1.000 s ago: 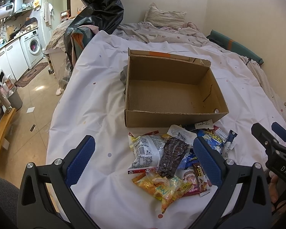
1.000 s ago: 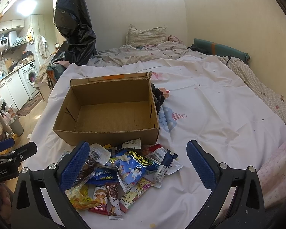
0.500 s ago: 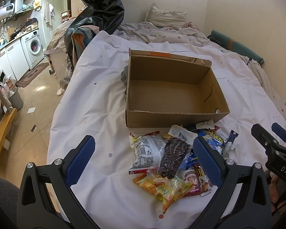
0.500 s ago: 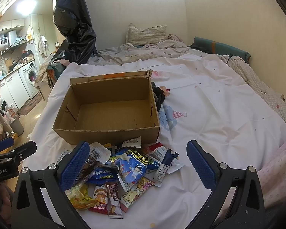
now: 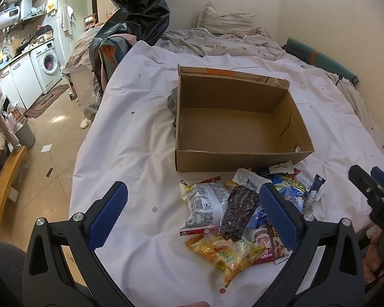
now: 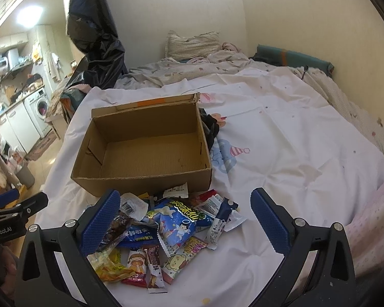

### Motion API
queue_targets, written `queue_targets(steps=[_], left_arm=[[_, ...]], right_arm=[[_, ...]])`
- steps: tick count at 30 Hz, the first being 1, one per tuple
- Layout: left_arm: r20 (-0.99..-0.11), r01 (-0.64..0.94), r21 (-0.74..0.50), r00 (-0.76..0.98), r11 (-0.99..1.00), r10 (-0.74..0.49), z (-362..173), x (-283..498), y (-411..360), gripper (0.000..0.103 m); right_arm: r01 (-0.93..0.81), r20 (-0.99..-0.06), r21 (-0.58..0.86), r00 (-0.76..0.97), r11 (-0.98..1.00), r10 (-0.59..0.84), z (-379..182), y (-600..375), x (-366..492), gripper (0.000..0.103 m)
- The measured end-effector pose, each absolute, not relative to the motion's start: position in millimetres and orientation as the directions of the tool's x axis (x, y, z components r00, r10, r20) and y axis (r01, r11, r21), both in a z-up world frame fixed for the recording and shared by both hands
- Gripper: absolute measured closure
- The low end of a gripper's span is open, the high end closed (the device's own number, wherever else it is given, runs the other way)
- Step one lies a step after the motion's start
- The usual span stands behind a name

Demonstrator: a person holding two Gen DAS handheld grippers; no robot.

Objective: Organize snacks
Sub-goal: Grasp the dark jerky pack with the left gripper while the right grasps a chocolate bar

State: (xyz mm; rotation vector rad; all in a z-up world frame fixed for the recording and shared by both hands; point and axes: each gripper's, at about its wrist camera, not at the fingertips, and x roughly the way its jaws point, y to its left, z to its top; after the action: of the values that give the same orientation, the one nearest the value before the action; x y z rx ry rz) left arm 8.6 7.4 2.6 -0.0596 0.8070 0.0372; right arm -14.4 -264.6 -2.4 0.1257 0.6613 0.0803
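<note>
Little has shifted since a second ago, both grippers easing slightly toward the loose heap of bright snack packets [image 6: 171, 227] lying on the white bedsheet [image 5: 130, 140] just before the empty brown cardboard box [image 5: 240, 125], so with your left gripper [image 5: 192, 213] and right gripper [image 6: 185, 220] fingers spread wide and holding nothing, lower onto one top packet and pinch its edge.

Snack packets [image 6: 166, 232] overlap in a pile, the lower ones mostly covered. A dark garment [image 6: 211, 128] is half hidden behind the cardboard box [image 6: 143, 181]. Kitchen counter clutter [image 5: 18, 43] too small to identify.

Pillow [image 5: 224, 20], black bag [image 5: 138, 5], washing machine [image 5: 47, 64].
</note>
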Motion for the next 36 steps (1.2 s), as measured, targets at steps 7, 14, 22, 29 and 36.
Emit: queue_targets(steps=[7,14,22,29,36], left_arm=[[-0.813,-0.043,0.0,0.582,0.999,0.025,-10.5,31.0,8.7,0.001],[-0.951,0.201,0.002,0.304,0.98,-0.06,-67.2,63.6,-50.3,0.001],[-0.985,0.336,0.069,0.17,0.939,0.012,-111.7,97.1,-93.4,0.005],[-0.983,0.408,0.134,0.171,0.903,0.069,-129.2,112.0,-114.5,0.039],[-0.985,0.375,0.078,0.172,0.924,0.013,-106.5,113.0,-112.0,0.049]], right_arm=[[-0.003,-0.638,0.289,0.745,0.957,0.195,-5.0,-292.8,-12.5,0.0],[0.101,-0.695,0.414,0.677,0.905,0.242,-21.1,-321.6,0.2,0.0],[0.157,-0.728,0.452,0.634,0.878,0.261,-31.7,-338.6,4.8,0.0],[0.164,-0.738,0.455,0.619,0.875,0.269,-35.1,-342.2,6.9,0.0],[0.157,-0.739,0.455,0.616,0.877,0.273,-35.3,-342.4,8.2,0.0]])
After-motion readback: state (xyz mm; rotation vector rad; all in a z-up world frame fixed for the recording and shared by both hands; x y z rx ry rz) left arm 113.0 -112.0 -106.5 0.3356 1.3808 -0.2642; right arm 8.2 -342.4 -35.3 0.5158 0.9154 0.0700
